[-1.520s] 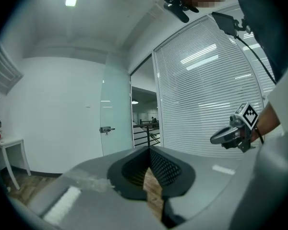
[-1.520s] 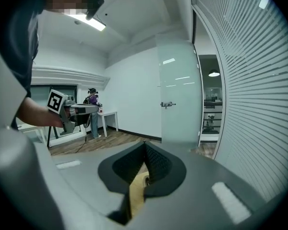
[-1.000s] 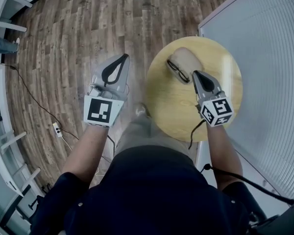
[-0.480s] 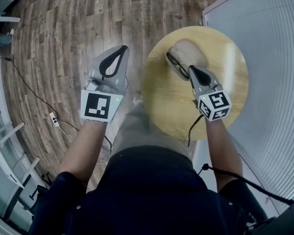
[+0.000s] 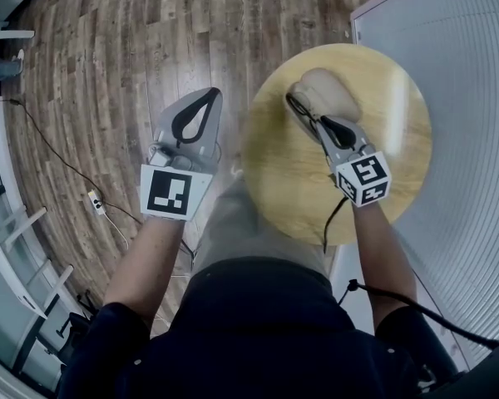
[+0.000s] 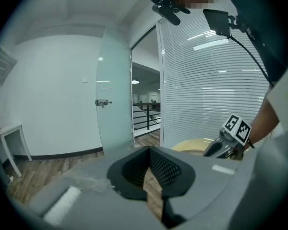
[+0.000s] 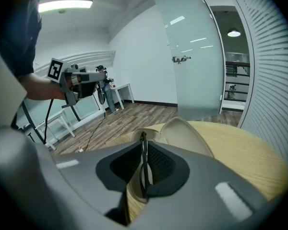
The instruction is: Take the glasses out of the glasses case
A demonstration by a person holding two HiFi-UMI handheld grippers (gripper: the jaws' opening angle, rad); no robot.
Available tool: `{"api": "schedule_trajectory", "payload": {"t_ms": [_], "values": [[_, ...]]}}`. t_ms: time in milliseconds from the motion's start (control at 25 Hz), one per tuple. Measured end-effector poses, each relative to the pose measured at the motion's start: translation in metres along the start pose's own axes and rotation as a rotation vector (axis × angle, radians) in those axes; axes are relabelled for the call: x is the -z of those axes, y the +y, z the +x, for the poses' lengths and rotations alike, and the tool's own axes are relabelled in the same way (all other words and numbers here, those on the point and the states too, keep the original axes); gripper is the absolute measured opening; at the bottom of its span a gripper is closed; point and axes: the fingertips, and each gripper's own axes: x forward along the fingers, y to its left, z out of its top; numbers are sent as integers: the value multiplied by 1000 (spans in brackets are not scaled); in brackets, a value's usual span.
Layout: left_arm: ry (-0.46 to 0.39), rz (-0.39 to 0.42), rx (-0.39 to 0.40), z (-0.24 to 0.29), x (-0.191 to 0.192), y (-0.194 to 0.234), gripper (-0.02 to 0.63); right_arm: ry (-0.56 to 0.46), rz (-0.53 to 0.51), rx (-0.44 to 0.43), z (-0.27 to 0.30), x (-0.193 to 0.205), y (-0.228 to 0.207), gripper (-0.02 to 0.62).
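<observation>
An open beige glasses case (image 5: 324, 94) (image 7: 185, 128) lies at the far side of the round wooden table (image 5: 391, 81) (image 7: 245, 150). Black glasses (image 5: 299, 110) (image 7: 143, 164) sit at the case's left edge, partly in it. My right gripper (image 5: 316, 121) (image 7: 144, 150) reaches into the case, its jaws shut on the thin black frame, which stands on edge between the pads. My left gripper (image 5: 209, 96) (image 6: 146, 162) hovers over the floor left of the table, shut and holding nothing.
Wooden floor (image 5: 116, 65) surrounds the table. A cable with a power strip (image 5: 96, 220) lies on the floor at left, near white furniture (image 5: 17, 248). A wall of blinds (image 5: 466, 98) runs close along the table's right side. A frosted glass door (image 7: 197, 51) stands beyond.
My right gripper has moved forward across the table to the case, and the glasses frame now sits between its jaws. The left gripper has barely shifted.
</observation>
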Motion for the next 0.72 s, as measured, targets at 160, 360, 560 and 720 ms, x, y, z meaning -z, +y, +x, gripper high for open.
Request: {"api": "schedule_trajectory", "payload": {"t_ms": [160, 360, 560, 720], "values": [[19, -17, 7, 5, 9, -5, 5, 32, -10, -37, 9, 5, -1, 66], [32, -47, 7, 11, 16, -3, 6, 83, -1, -86, 21, 12, -1, 91], [26, -52, 3, 13, 16, 1, 6, 136, -2, -97, 28, 18, -4, 100], [33, -57, -1, 15, 19, 7, 6, 168, -2, -110, 37, 20, -6, 100]]}}
